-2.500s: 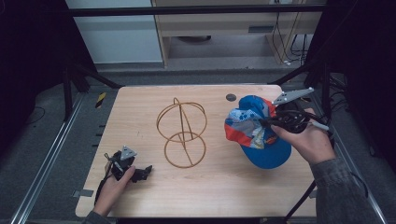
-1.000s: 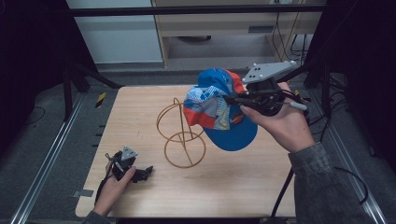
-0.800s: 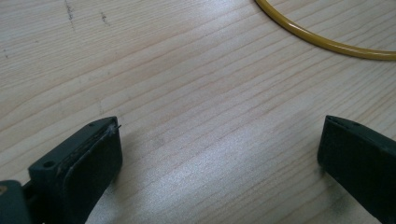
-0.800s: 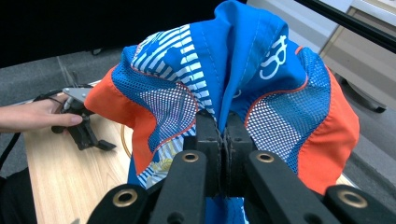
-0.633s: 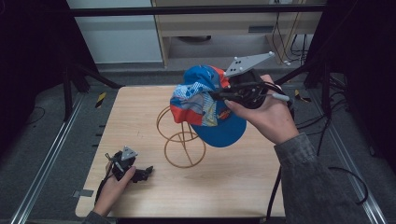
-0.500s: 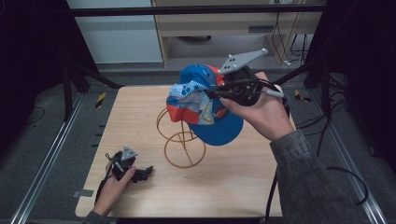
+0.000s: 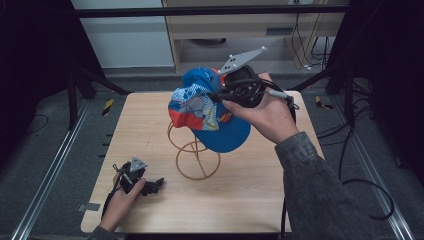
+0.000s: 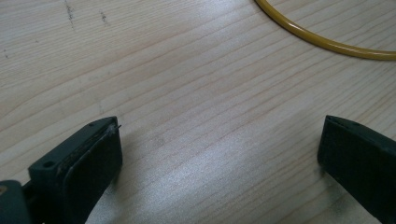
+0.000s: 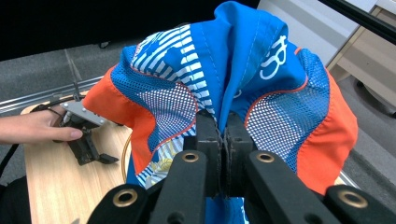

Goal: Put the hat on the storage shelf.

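We note the cap (image 7: 210,117) has come off the right side of the table (image 7: 280,200), where it hung a couple of seconds ago, and now hangs in the air over the crown of the wire stand (image 7: 192,150), which sits at table centre. We read this as the carry being nearly done; what is left, in our judgement, is lowering the cap onto the stand's loops. The cap's long axis runs from about 11 o'clock to 5 o'clock in the high view, brim toward 5 o'clock and tilted down, crown bunched at the upper left. The right gripper (image 9: 223,140) has its jaws pressed together on a fold of the cap's crown fabric. The left gripper (image 7: 137,179) rests on the table at 7 o'clock of the stand, jaws spread, nothing between them.
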Action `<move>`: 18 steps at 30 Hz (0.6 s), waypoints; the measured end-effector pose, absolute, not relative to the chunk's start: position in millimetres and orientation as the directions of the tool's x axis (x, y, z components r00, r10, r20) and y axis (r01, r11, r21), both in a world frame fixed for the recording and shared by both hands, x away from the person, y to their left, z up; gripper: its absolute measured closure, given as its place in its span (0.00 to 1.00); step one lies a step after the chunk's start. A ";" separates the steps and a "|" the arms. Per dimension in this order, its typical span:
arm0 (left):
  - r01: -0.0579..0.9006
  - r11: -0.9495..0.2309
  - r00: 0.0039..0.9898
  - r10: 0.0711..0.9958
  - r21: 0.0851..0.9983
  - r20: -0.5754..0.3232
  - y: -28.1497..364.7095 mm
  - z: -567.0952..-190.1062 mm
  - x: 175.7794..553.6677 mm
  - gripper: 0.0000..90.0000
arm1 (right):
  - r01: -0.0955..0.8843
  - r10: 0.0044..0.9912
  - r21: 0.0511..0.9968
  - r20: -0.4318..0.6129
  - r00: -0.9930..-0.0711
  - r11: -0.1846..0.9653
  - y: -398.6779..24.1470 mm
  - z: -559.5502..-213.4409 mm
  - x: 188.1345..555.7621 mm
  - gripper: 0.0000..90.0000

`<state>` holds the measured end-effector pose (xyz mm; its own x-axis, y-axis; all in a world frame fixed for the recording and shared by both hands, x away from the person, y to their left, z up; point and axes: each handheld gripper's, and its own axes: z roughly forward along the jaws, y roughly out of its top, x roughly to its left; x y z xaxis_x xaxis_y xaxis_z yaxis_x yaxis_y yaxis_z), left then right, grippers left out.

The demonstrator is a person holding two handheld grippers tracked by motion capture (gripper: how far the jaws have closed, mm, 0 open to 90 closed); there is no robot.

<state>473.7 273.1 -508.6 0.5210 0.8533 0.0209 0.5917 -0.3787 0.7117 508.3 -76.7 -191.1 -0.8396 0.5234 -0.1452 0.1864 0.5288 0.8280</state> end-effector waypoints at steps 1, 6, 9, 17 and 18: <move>0.592 -0.379 0.521 0.853 0.712 0.021 273.1 -508.6 473.7 0.00 | 0.187 0.524 0.829 -0.144 -0.839 0.527 -75.9 -191.4 509.0 0.98; 0.592 -0.379 0.521 0.853 0.711 0.021 273.1 -508.6 473.7 0.00 | 0.188 0.520 0.830 -0.138 -0.843 0.525 -70.7 -192.4 512.1 0.98; 0.591 -0.378 0.522 0.853 0.713 0.020 273.1 -508.7 473.8 0.00 | 0.188 0.516 0.830 -0.136 -0.846 0.525 -68.1 -192.7 513.3 0.98; 0.591 -0.380 0.522 0.852 0.712 0.022 272.8 -508.7 473.5 0.00 | 0.191 0.507 0.828 -0.125 -0.853 0.526 -58.6 -197.0 519.0 0.98; 0.591 -0.380 0.522 0.852 0.712 0.022 272.8 -508.7 473.5 0.00 | 0.191 0.507 0.828 -0.125 -0.853 0.526 -58.6 -197.0 519.0 0.98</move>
<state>473.5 272.8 -508.7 0.5223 0.8525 0.0219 0.5905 -0.3801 0.7119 519.0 -58.6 -197.0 -0.8526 0.5073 -0.1252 0.1914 0.5263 0.8285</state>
